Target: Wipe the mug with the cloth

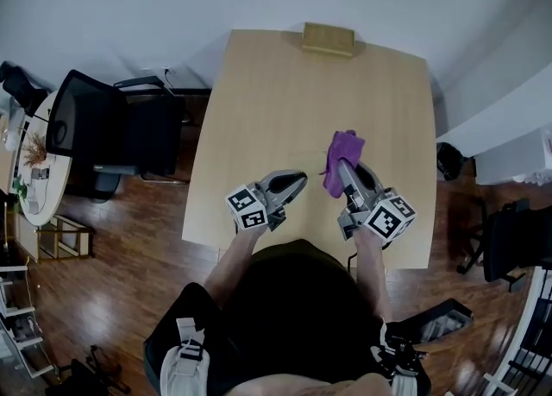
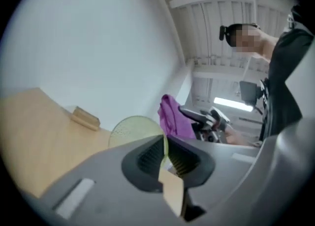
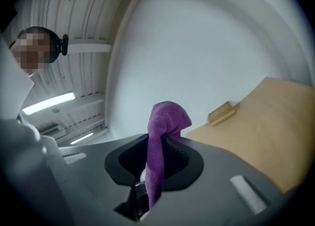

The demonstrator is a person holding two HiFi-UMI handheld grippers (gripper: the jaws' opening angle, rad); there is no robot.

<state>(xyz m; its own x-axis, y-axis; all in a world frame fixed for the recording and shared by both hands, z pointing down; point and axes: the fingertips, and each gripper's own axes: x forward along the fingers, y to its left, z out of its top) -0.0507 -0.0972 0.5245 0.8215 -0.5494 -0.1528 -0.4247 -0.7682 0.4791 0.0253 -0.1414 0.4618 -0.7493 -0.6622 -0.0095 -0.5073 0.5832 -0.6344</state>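
Observation:
A see-through yellow-green mug (image 2: 132, 129) shows in the left gripper view, just beyond the jaws. My left gripper (image 2: 166, 149) is shut on its thin wall, which runs between the pads. From the head view the mug is hard to make out; the left gripper (image 1: 296, 182) hovers over the table's near part. A purple cloth (image 1: 343, 154) hangs bunched from my right gripper (image 1: 341, 168), close to the right of the left one. In the right gripper view that gripper (image 3: 155, 157) is shut on the cloth (image 3: 165, 121). The cloth (image 2: 172, 117) sits just right of the mug.
The light wooden table (image 1: 259, 92) carries a small wooden block (image 1: 328, 39) at its far edge. A black office chair (image 1: 103, 131) stands left of the table, with a small round table (image 1: 34, 170) further left. White furniture (image 1: 509, 118) stands at the right.

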